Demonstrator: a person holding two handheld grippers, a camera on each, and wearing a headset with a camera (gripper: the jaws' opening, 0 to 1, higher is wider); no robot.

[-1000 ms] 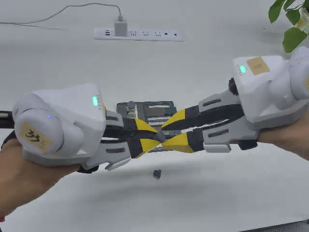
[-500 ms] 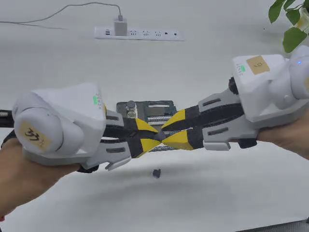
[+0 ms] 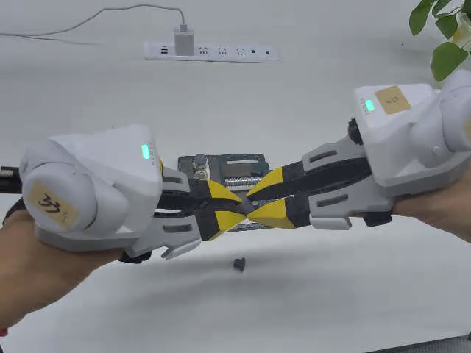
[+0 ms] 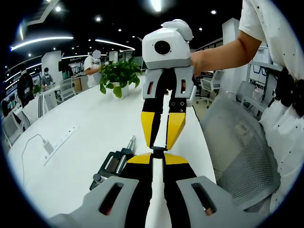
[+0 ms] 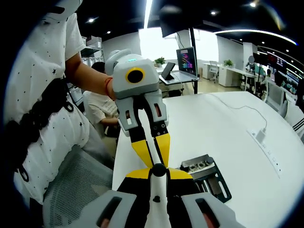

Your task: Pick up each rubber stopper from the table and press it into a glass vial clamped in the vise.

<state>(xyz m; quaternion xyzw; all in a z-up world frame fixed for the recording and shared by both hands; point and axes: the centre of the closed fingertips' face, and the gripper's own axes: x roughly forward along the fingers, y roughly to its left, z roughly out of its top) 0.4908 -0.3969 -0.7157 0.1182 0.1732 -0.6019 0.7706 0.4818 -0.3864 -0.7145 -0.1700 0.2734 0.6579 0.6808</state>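
Observation:
My left gripper (image 3: 240, 209) and my right gripper (image 3: 251, 208) meet tip to tip in the air just in front of the vise (image 3: 243, 163). Between the yellow fingertips sits a small dark rubber stopper (image 3: 245, 208), and both pairs of jaws are pinched on it. The stopper (image 5: 158, 170) shows as a dark ball at the tips in the right gripper view, and as a small grey piece (image 4: 158, 151) in the left gripper view. A second stopper (image 3: 238, 263) lies on the white table below them. A glass vial (image 3: 199, 162) stands clamped in the vise.
A white power strip (image 3: 212, 51) with a plugged charger lies at the table's far side. Green plant leaves (image 3: 441, 37) hang at the top right. A mesh chair (image 4: 242, 152) stands beside the table. The vise (image 5: 209, 178) sits to the right below the jaws.

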